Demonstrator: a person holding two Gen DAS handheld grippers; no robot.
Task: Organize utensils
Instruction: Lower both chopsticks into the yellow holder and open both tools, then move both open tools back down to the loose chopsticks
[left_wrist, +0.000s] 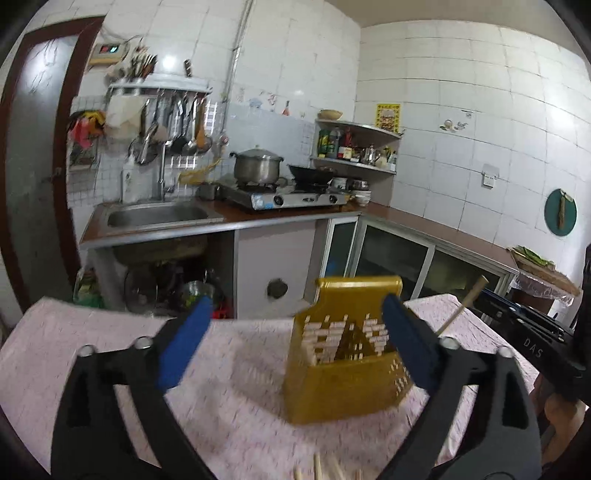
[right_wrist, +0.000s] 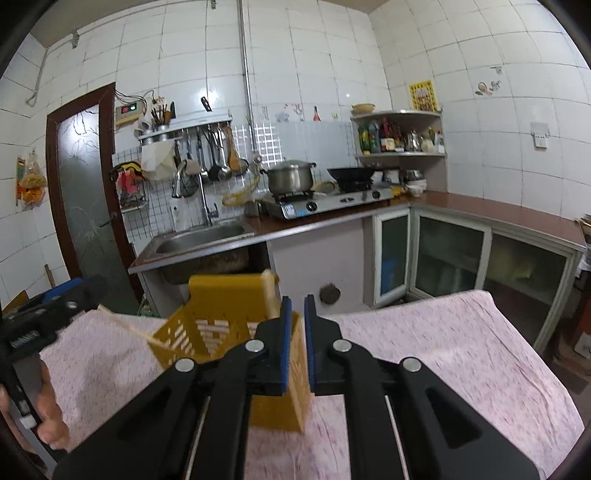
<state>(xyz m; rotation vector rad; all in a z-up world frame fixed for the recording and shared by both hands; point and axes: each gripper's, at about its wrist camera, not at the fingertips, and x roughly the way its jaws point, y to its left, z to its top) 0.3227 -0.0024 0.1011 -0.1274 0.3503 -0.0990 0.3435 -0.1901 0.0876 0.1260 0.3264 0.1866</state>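
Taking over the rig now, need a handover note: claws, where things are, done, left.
Left claw: wide open, empty, facing the holder.
Right claw: nearly shut, nothing visible between its fingers. One chopstick stands just behind its tip, over the holder; I can't tell whether the claw touches it.
Holder: upright on the table.
Done: several chopsticks are already in the holder.
Left: loose chopsticks lie on the table at the near edge of the left view. They probably go into the holder next.
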